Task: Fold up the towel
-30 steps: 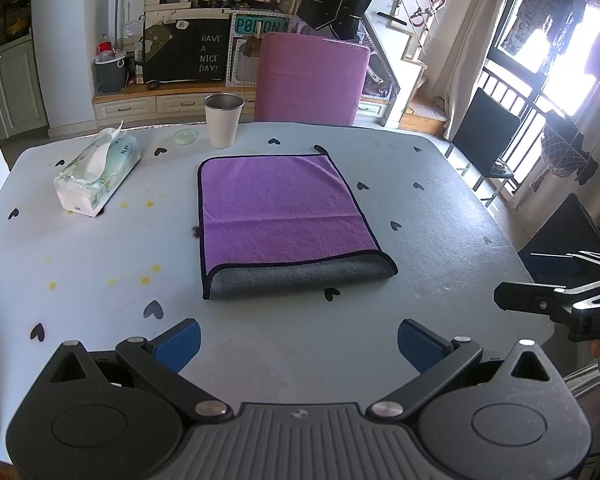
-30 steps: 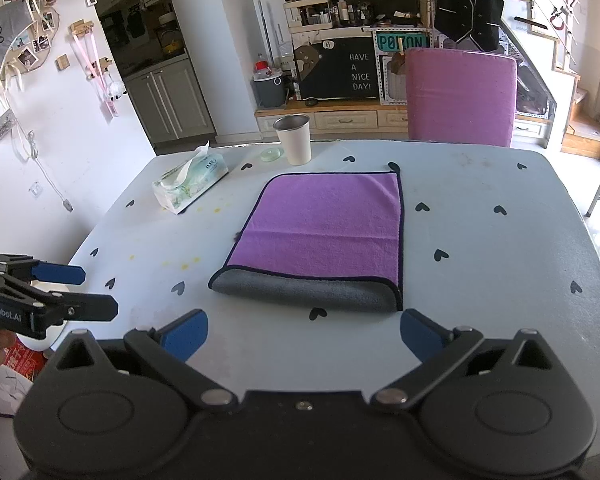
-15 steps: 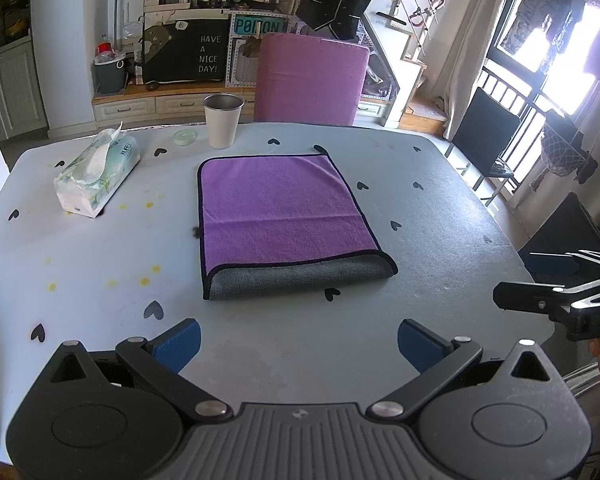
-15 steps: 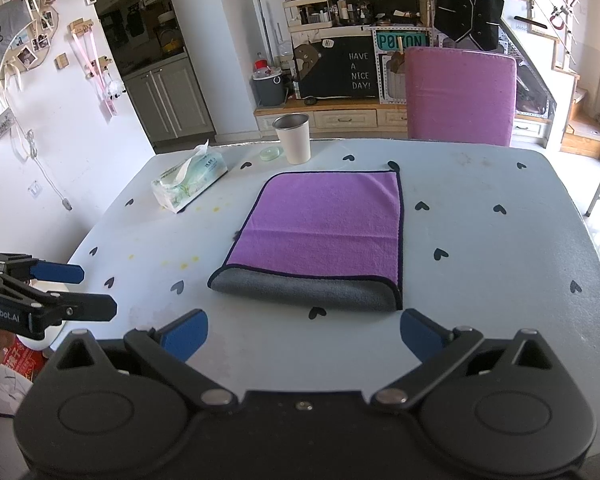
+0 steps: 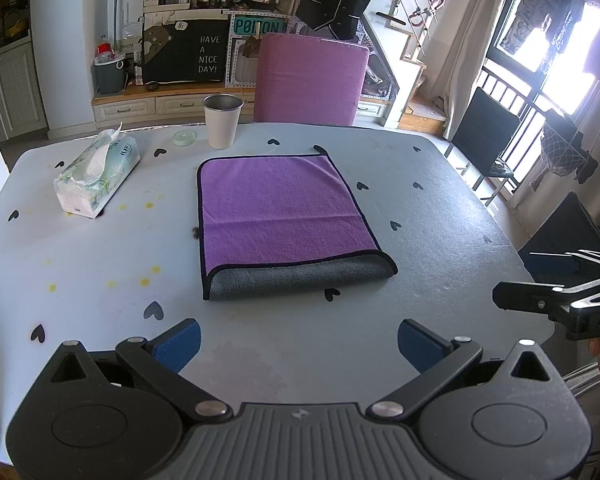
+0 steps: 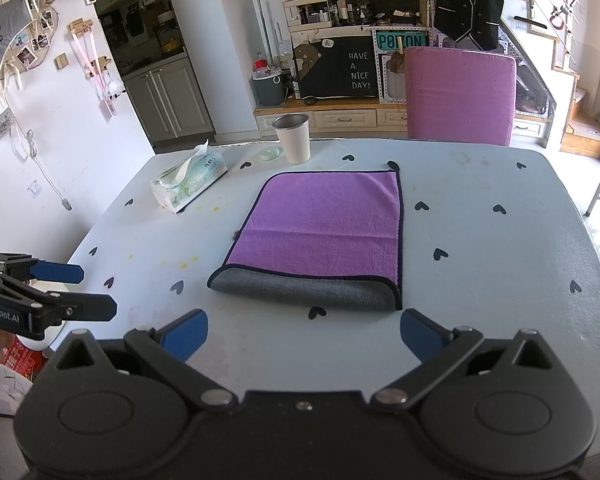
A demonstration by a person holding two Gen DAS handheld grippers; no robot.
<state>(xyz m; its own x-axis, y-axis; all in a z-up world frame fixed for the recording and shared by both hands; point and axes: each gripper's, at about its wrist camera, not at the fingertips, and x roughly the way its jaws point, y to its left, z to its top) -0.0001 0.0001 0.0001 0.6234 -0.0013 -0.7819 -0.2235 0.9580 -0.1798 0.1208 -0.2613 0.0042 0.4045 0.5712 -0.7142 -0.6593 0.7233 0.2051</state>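
Observation:
A purple towel (image 5: 280, 208) with a black hem lies flat in the middle of the table, folded over so a grey strip shows along its near edge. It also shows in the right wrist view (image 6: 324, 228). My left gripper (image 5: 298, 342) is open and empty, held back at the near table edge, apart from the towel. My right gripper (image 6: 304, 334) is open and empty, also short of the towel's near edge. Each gripper shows from the side in the other's view: the right gripper (image 5: 540, 284), the left gripper (image 6: 80, 288).
The pale blue table (image 5: 440, 208) has black heart marks. At the far left lie a tissue pack (image 5: 96, 176), a metal cup (image 5: 222, 120) and a small green lid (image 5: 184, 137). A purple chair (image 5: 310, 80) stands behind the table.

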